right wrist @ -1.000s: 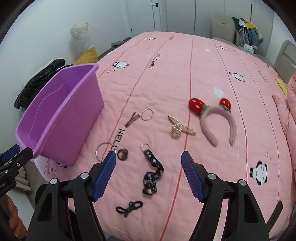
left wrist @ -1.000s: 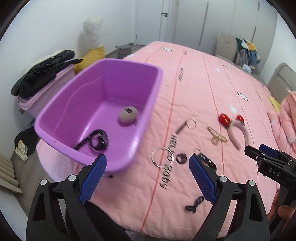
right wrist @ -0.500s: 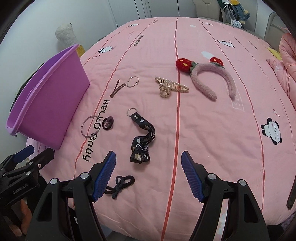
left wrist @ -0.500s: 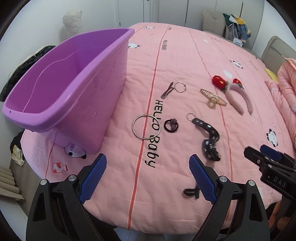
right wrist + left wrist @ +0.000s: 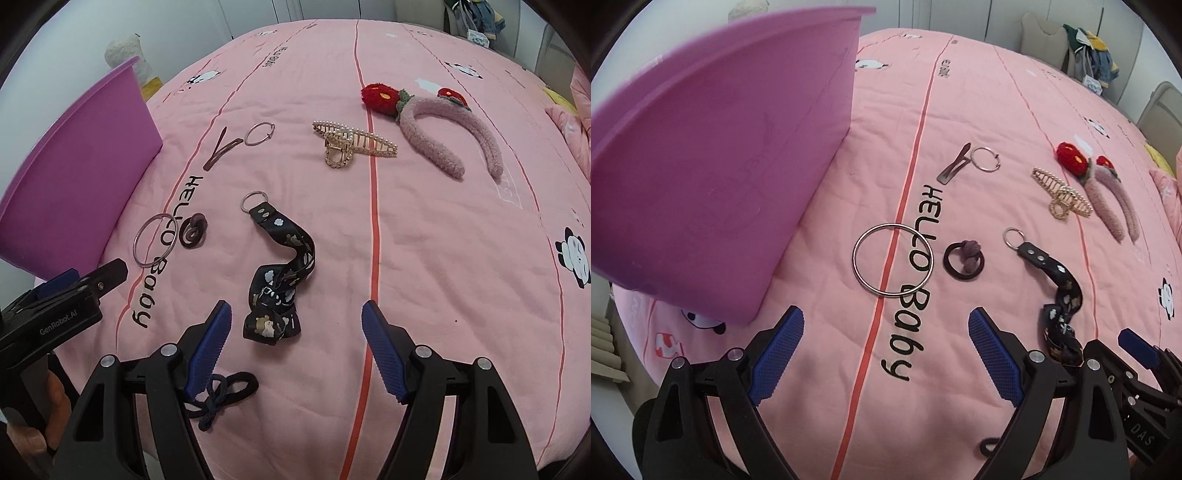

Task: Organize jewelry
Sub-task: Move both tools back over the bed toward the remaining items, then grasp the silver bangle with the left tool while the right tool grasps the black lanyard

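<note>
Claws first: the left claw (image 5: 886, 347) is spread wide and empty above the pink bed (image 5: 997, 110), low over the printed "HELLO Baby" lettering. The right claw (image 5: 295, 343) is likewise wide and empty; its left pad (image 5: 208, 347) overlaps a black hair tie (image 5: 225, 393) lying at the near edge of the bed.

Just past the right claw lies a black patterned strap (image 5: 280, 280) with a key ring at its far end, bunched at the near end. Left of it, a thin bangle (image 5: 893, 258) lies flat across the lettering, ahead of the left claw and between its pads in that view. Just beside the bangle, apart from it, is a dark knotted hair tie (image 5: 964, 260).

Left of the bangle stands the purple bin (image 5: 713, 166), its outer wall facing the camera; its inside is hidden from both views.

Farther on, a brown snap clip (image 5: 221, 153) lies next to a small hoop (image 5: 259, 133), nearly touching. To the right is a pearl claw clip (image 5: 351, 146), and beyond it a fuzzy pink headband (image 5: 443, 136) with red strawberries on top, open end toward the cameras.

At the far side, clothes (image 5: 1089, 62) are piled on a chair.
</note>
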Demonstrator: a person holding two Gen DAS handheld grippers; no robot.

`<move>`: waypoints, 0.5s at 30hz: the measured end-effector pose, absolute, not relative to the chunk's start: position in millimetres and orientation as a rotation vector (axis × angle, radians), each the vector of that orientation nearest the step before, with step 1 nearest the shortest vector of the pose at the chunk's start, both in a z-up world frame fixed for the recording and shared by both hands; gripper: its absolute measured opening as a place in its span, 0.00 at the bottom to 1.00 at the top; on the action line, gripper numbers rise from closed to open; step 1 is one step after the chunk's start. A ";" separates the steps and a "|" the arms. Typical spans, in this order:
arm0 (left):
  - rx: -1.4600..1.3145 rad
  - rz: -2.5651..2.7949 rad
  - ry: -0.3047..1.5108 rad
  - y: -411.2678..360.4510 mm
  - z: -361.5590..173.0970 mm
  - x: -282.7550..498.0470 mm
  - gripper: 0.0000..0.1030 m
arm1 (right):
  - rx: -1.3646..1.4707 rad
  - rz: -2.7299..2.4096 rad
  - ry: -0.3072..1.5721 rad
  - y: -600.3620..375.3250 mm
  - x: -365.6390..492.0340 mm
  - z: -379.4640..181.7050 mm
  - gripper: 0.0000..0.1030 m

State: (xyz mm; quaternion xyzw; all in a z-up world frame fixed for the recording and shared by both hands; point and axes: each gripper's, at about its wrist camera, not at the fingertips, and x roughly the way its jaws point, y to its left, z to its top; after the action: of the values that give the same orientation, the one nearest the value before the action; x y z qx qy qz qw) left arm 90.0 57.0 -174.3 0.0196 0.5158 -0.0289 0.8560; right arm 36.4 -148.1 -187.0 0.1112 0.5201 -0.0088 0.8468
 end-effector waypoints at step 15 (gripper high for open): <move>0.045 -0.014 1.146 58.1 -217.4 123.9 0.86 | 0.192 -0.031 1.140 -140.8 61.5 -224.1 0.68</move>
State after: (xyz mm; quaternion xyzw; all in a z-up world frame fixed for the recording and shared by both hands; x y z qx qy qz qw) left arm 123.9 58.1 -217.4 0.0214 0.5422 -0.0068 0.8400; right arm 61.5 -140.8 -224.1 0.0908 0.5386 -0.0148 0.8375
